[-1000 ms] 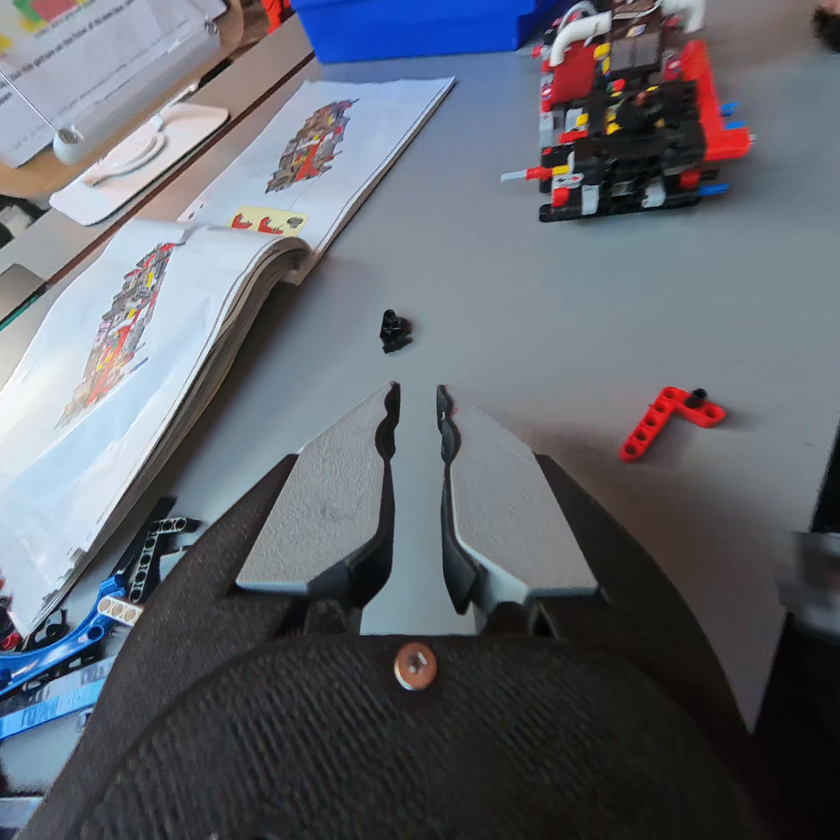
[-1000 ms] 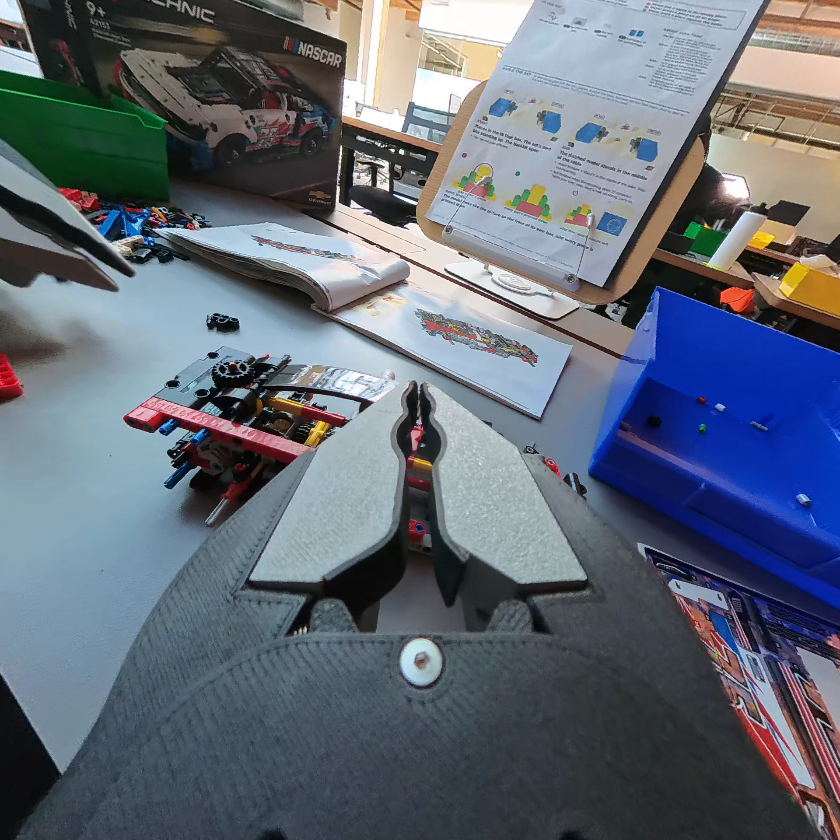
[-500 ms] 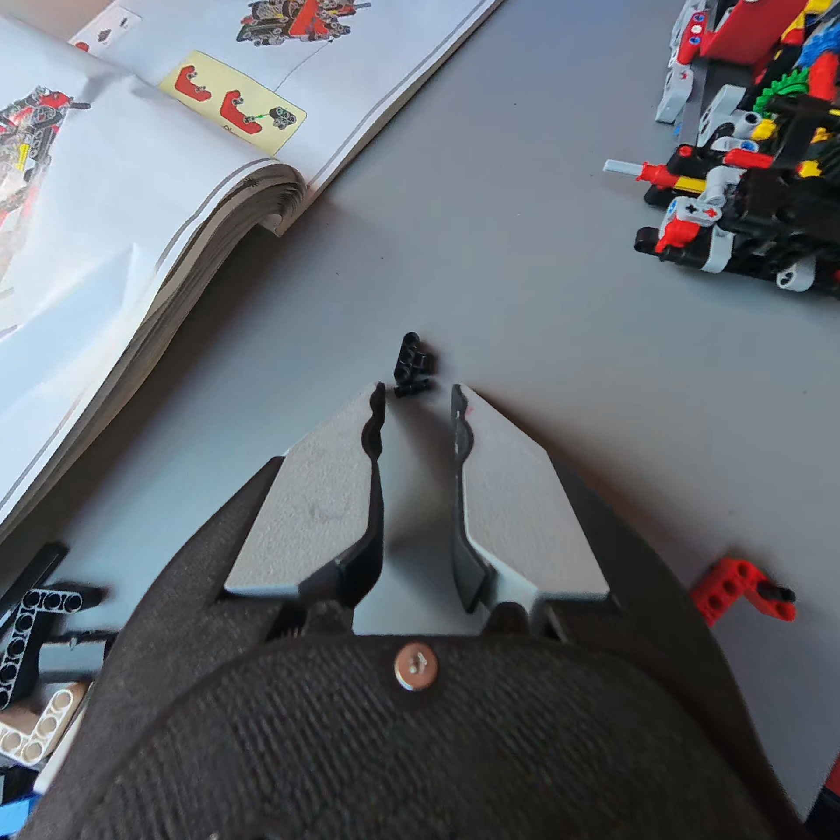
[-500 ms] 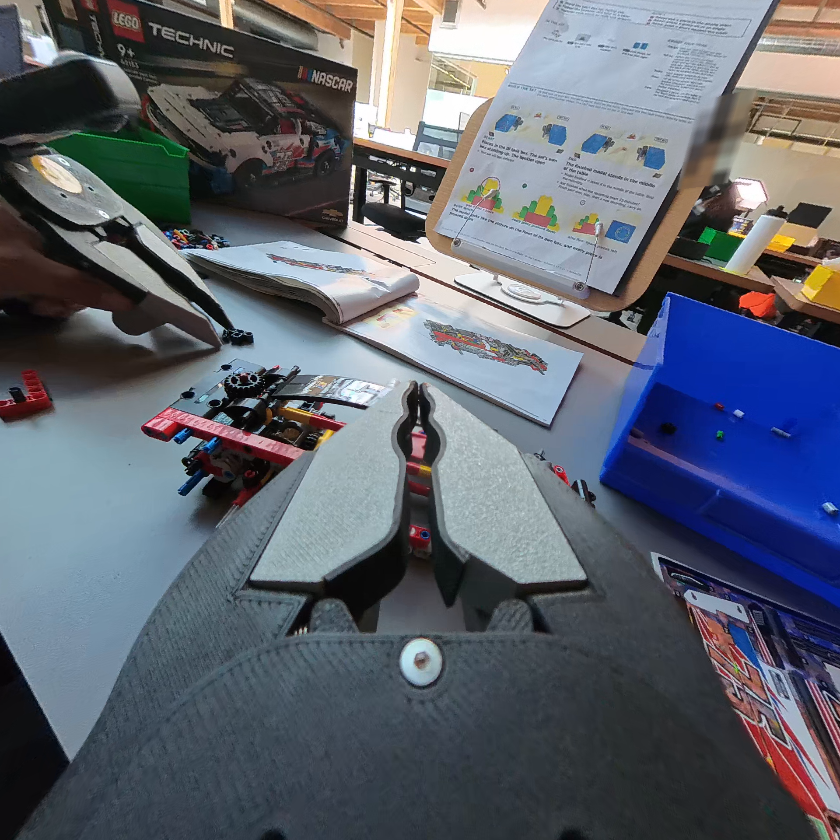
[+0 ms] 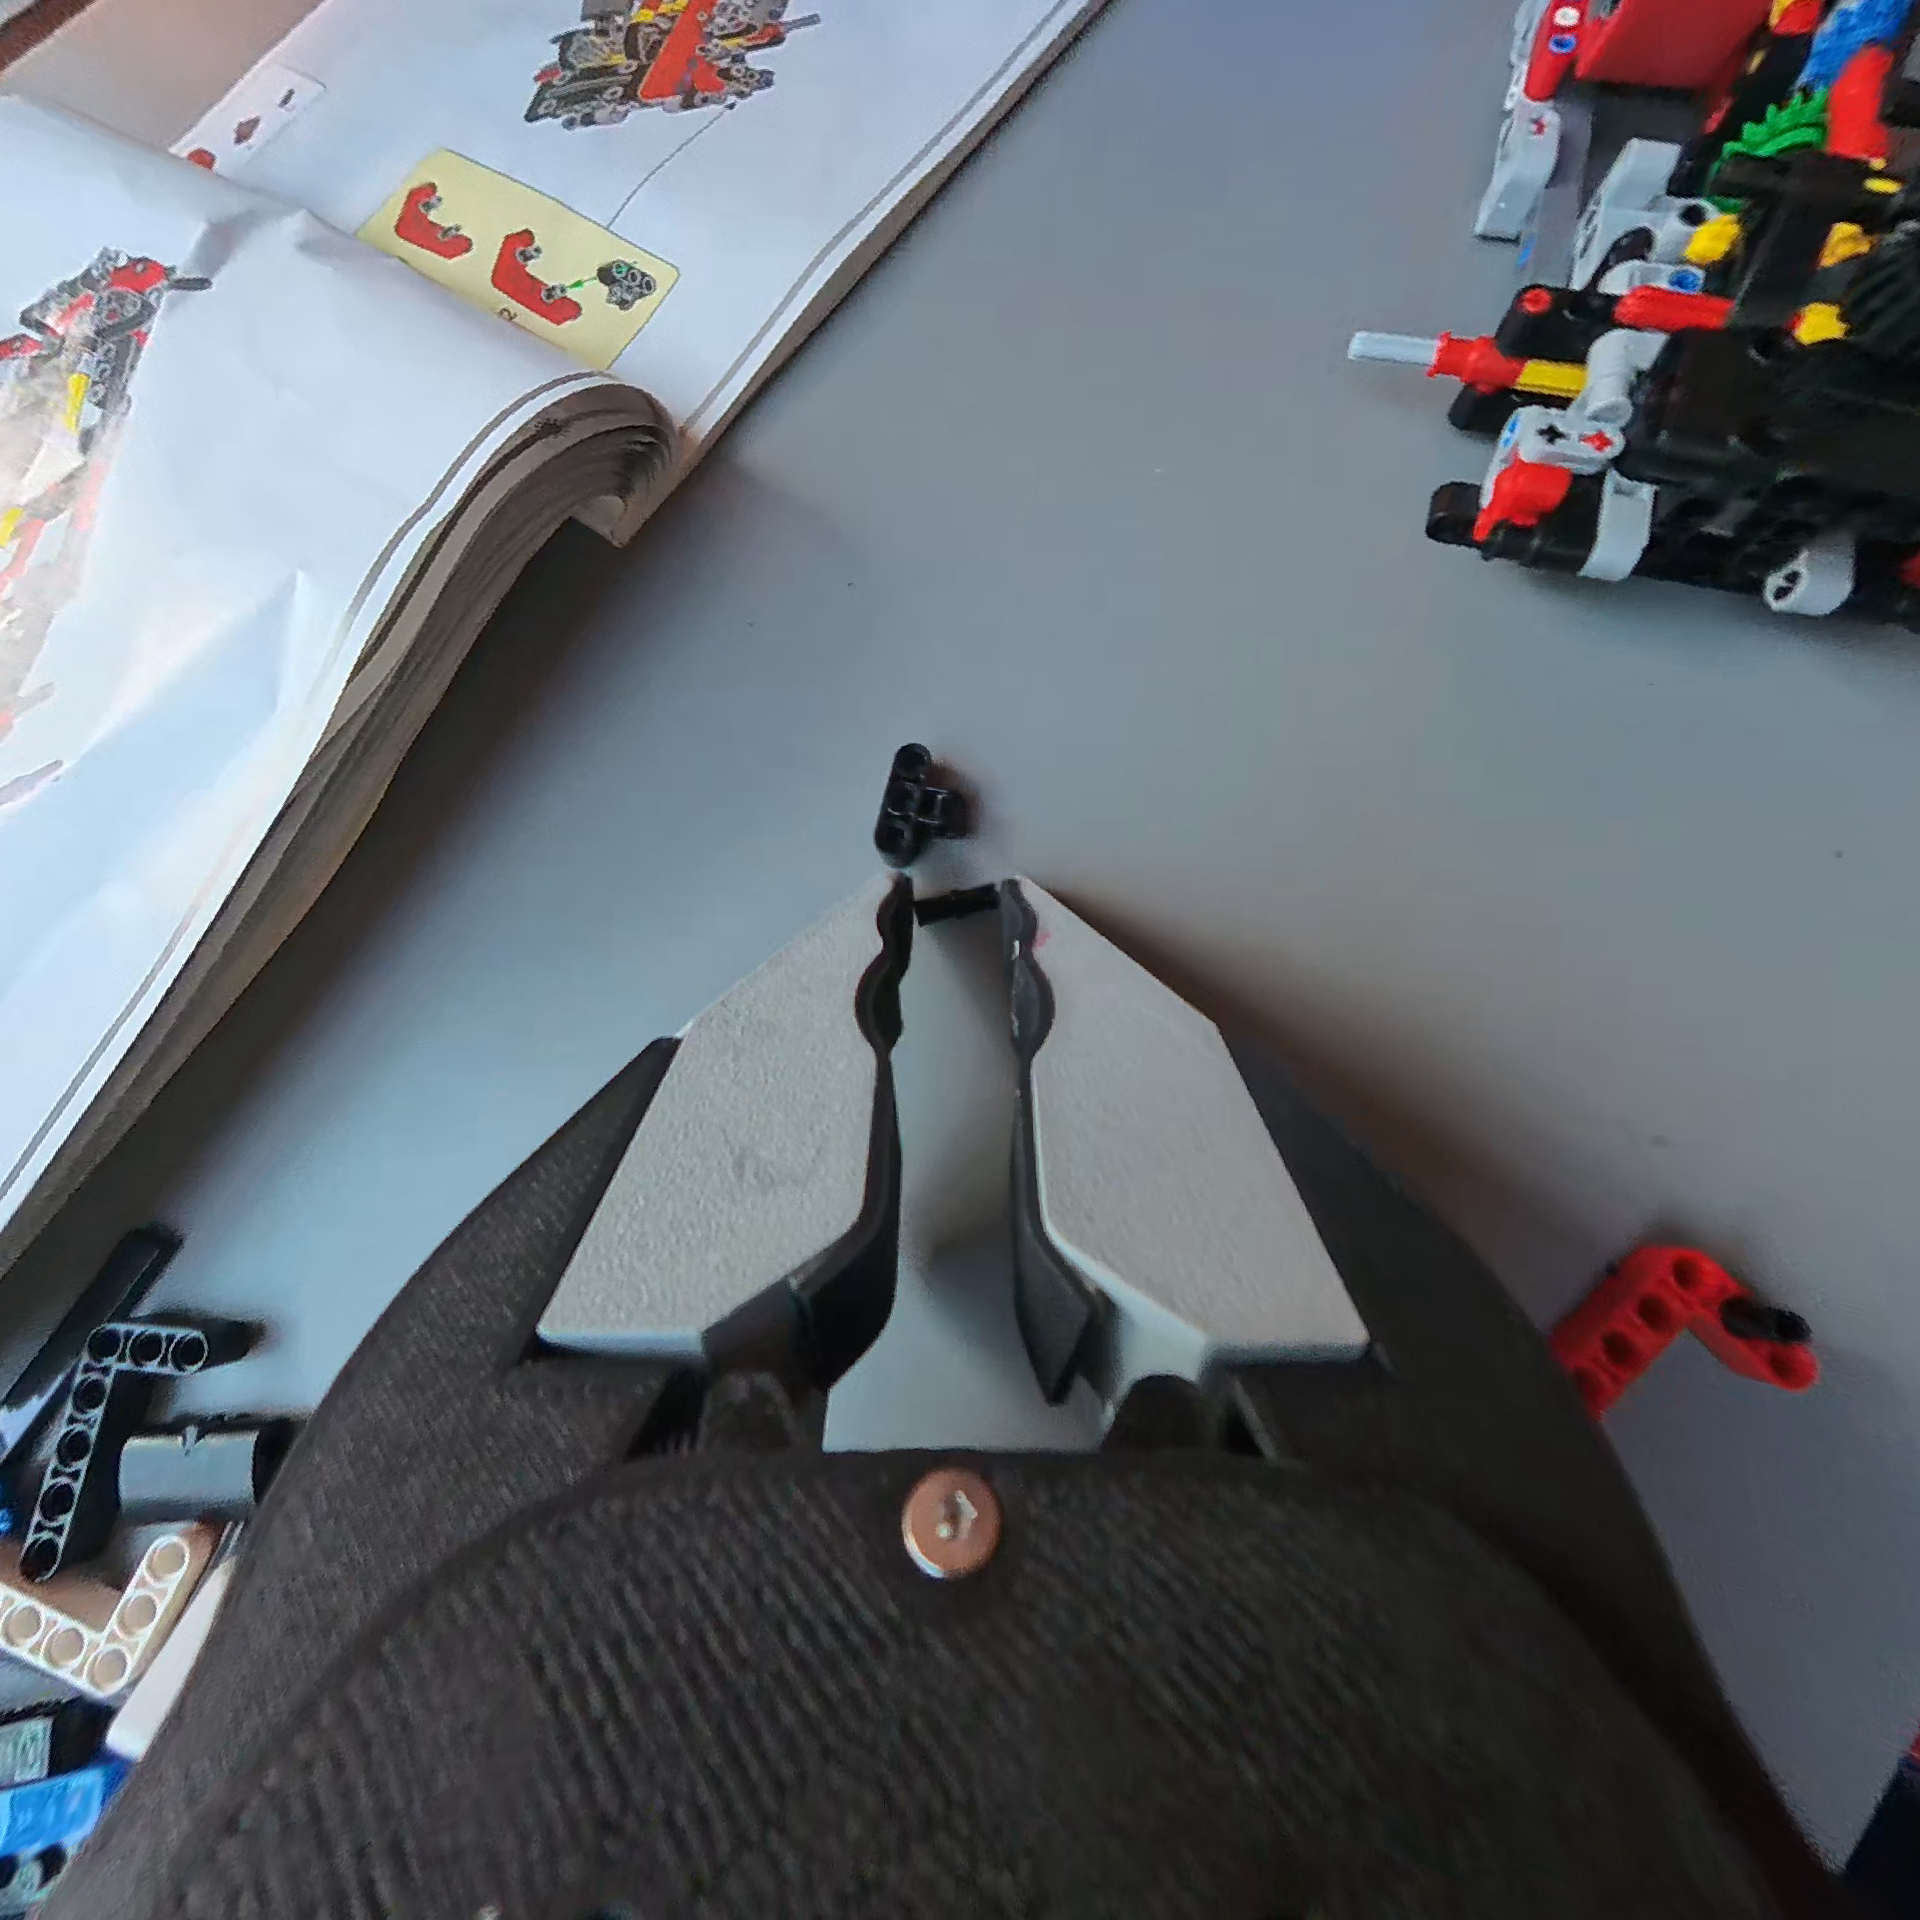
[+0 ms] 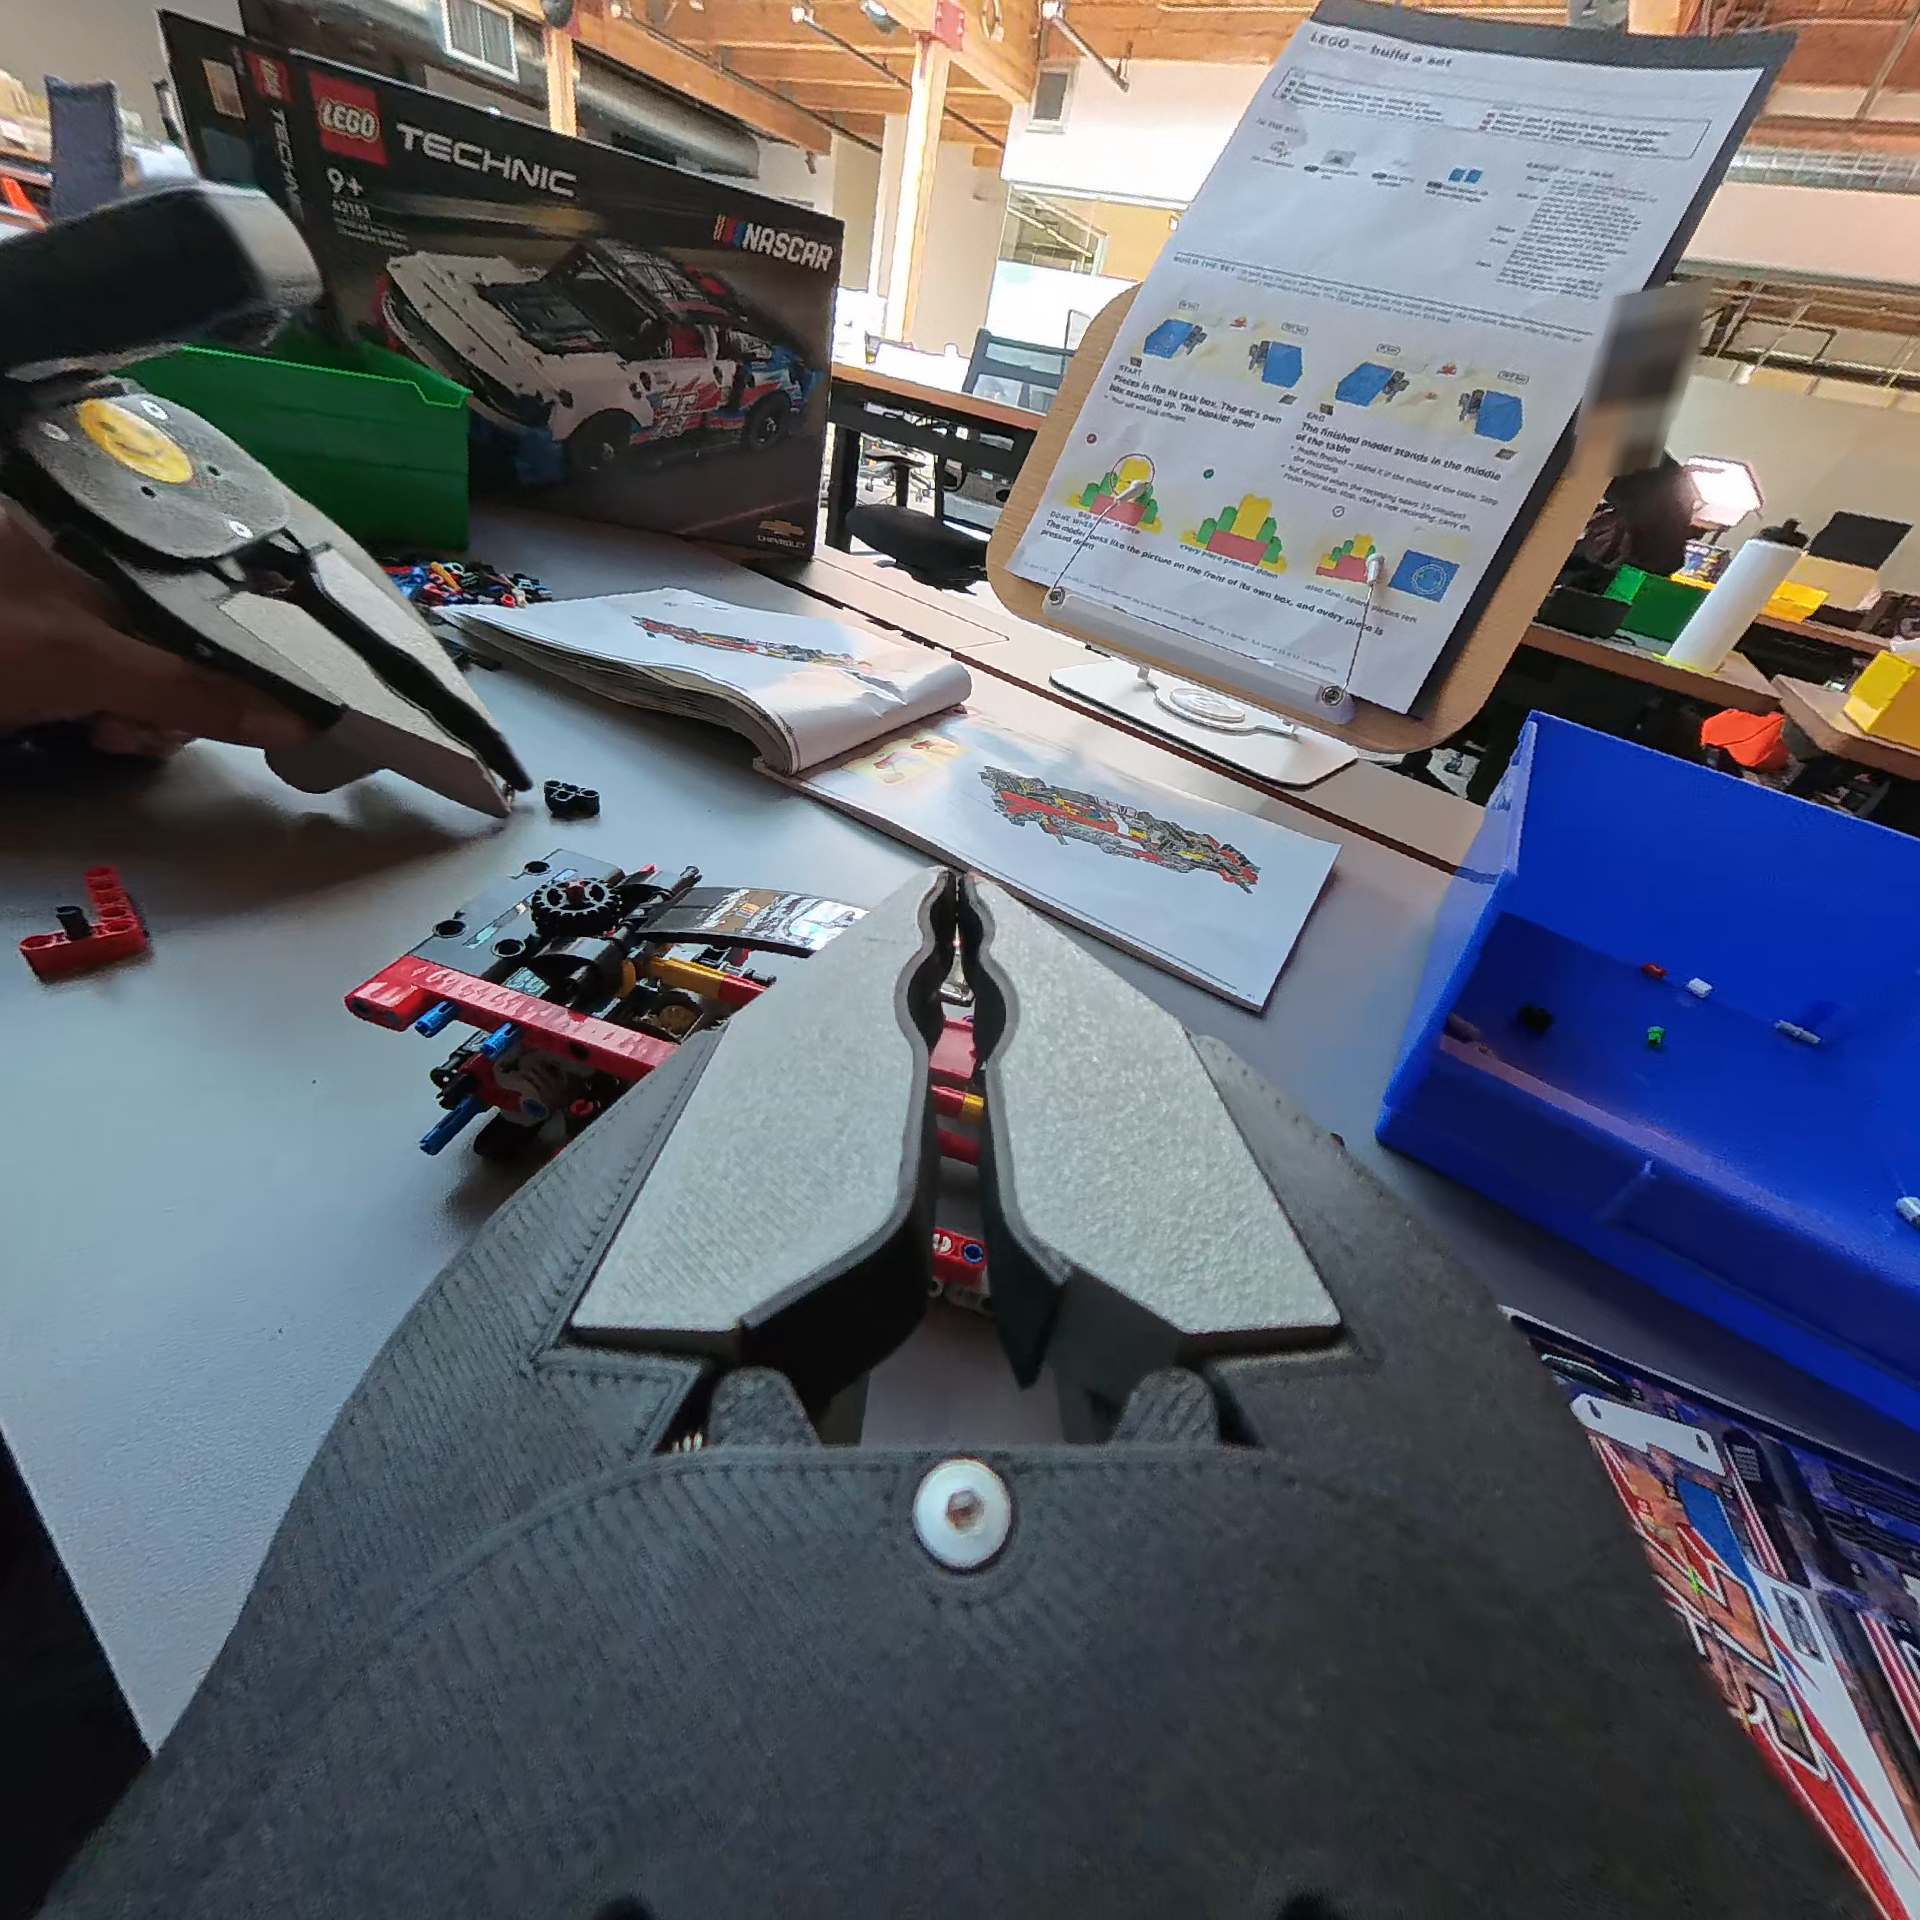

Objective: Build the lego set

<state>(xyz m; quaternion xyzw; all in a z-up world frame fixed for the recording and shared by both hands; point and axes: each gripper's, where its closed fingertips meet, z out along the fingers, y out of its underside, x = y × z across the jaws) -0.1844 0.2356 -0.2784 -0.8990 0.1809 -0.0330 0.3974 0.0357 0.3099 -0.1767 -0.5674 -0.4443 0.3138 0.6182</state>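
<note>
My left gripper (image 5: 956, 896) rests its tips on the grey table (image 5: 1247, 779), shut on a small black pin (image 5: 954, 904) that lies crosswise between the two fingertips. A black three-hole connector (image 5: 914, 805) lies just ahead of the tips, untouched. In the right wrist view the left gripper (image 6: 509, 795) points down at the table beside that connector (image 6: 571, 798). My right gripper (image 6: 954, 894) is shut with nothing in it and hovers over the near end of a red and black brick car chassis (image 6: 561, 997), which also shows in the left wrist view (image 5: 1714, 416).
An open instruction booklet (image 5: 312, 468) lies left. A red L-shaped beam with a black pin (image 5: 1662, 1325) lies right of my left gripper. Loose beams (image 5: 104, 1455) lie at lower left. A blue bin (image 6: 1714, 1039), green bin (image 6: 332, 436), product box (image 6: 582, 312) and a sheet on a stand (image 6: 1351, 364) ring the table.
My left gripper moved forward and down to the black pieces, widened its jaws, then closed them on the black pin. My right gripper stayed shut over the chassis.
</note>
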